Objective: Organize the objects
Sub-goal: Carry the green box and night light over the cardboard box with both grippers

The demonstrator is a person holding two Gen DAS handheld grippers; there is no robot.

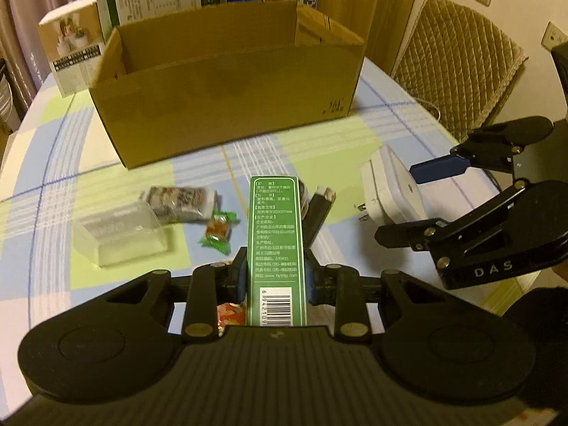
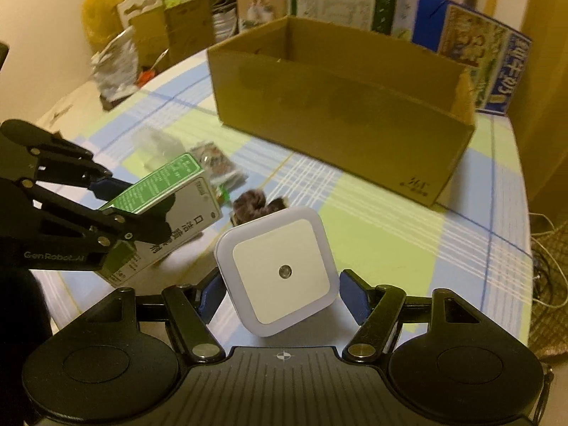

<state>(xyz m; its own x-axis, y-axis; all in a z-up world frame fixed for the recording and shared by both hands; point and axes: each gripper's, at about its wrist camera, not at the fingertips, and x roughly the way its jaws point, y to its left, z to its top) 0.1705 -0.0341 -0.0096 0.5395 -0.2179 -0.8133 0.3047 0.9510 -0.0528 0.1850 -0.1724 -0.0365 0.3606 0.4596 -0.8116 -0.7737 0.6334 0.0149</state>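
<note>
The left tool [image 1: 276, 277] is clenched on the green medicine box [image 1: 277, 248], whose long axis points straight ahead at the open cardboard box [image 1: 227, 106] beyond on the surface. The right tool [image 2: 280, 296] stands released around the white night light [image 2: 277, 269].

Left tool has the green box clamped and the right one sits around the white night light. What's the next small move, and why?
Probably close the right tool on the night light: its fingers flank it with gaps showing. The left tool already grips the green box, and the cardboard box stands open ahead.
</note>
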